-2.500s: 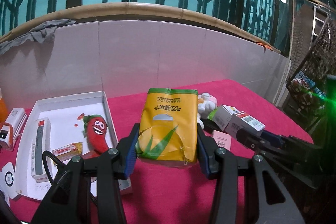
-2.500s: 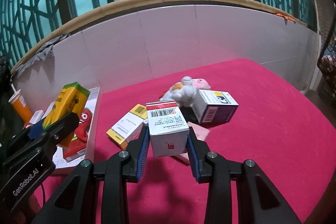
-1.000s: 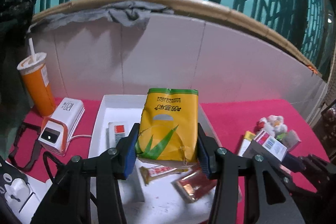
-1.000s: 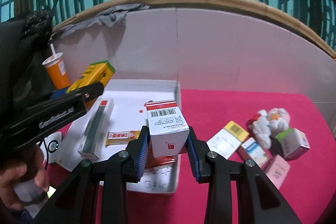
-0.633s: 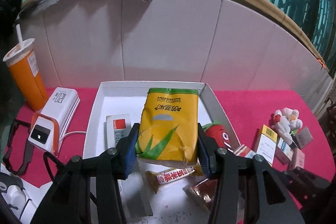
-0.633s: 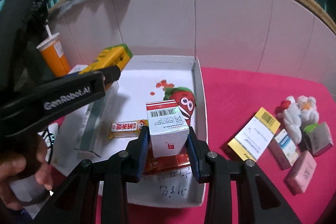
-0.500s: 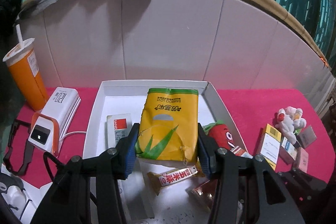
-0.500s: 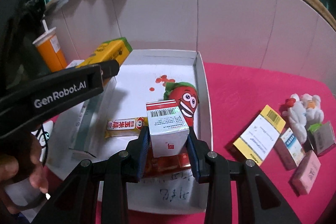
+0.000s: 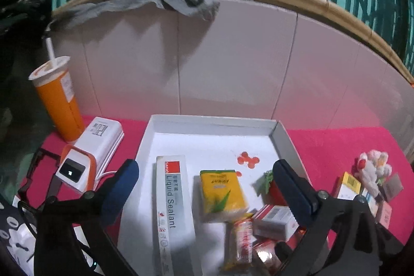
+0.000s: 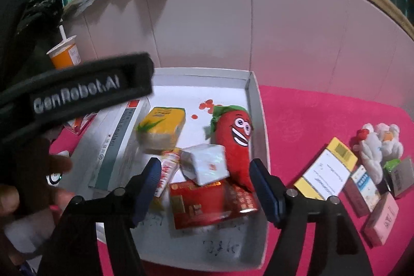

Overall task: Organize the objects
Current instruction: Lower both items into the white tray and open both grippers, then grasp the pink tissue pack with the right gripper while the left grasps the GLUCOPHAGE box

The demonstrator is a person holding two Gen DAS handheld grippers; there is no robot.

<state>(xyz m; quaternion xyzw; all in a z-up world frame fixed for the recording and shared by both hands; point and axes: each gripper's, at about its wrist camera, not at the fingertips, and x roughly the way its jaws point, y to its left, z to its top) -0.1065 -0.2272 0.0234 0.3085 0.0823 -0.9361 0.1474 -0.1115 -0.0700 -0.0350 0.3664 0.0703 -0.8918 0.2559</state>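
Yellow pack (image 9: 223, 194) and white box (image 10: 205, 164) were clamped in my claws a moment ago; now both lie in the tray (image 9: 214, 120). My left claw (image 9: 207, 190) and right claw (image 10: 204, 187) are opening, empty, so more boxes (image 10: 326, 172) on the cloth come next.

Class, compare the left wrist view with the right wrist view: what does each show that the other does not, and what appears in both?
Only the left wrist view shows the white and orange power bank beside the white tray and the wide-open left gripper, jaws opening and empty.

Only the right wrist view shows the chili toy's face, the red packet and the right gripper, opening with the white box loose between its fingers.

Both show the yellow tissue pack, the Liquid Sealant box, the orange cup and the plush chicken.
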